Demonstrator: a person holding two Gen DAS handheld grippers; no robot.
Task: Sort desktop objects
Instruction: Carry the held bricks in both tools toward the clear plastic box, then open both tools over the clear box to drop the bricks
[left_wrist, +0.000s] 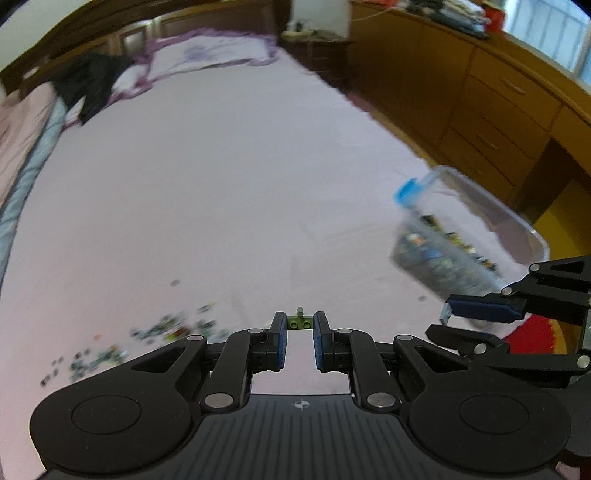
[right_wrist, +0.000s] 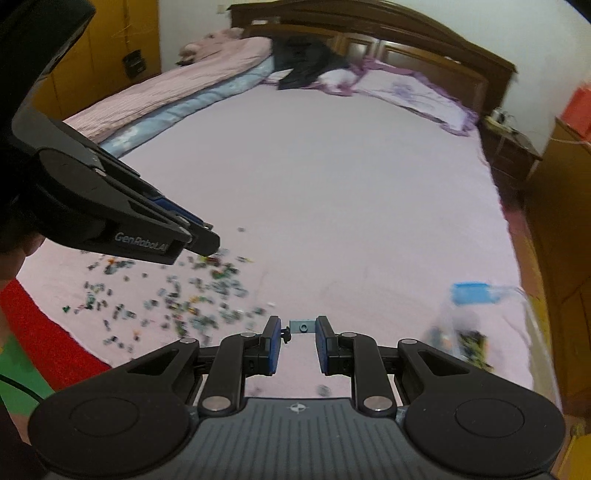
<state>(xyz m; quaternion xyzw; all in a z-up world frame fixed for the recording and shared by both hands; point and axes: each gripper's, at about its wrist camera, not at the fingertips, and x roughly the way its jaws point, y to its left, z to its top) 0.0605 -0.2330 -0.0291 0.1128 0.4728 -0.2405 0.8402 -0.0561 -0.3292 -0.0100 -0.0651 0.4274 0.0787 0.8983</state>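
My left gripper (left_wrist: 300, 324) is shut on a small green brick (left_wrist: 300, 323) held above the pink bedsheet. My right gripper (right_wrist: 297, 327) is shut on a small grey-blue piece (right_wrist: 303, 326) with a black pin at its left end. A scatter of small loose bricks (right_wrist: 192, 291) lies on the sheet left of the right gripper; it also shows low left in the left wrist view (left_wrist: 155, 336). A clear plastic box (left_wrist: 450, 240) with a blue clip, partly filled with bricks, sits at the right; it also shows in the right wrist view (right_wrist: 469, 321).
The pink bedsheet (left_wrist: 221, 184) spreads ahead. Pillows (left_wrist: 210, 51) and a dark garment (left_wrist: 88, 81) lie at the far end. Wooden drawers (left_wrist: 498, 110) run along the right. The left gripper's body (right_wrist: 110, 206) crosses the right wrist view at upper left. A red mat (right_wrist: 40, 332) lies low left.
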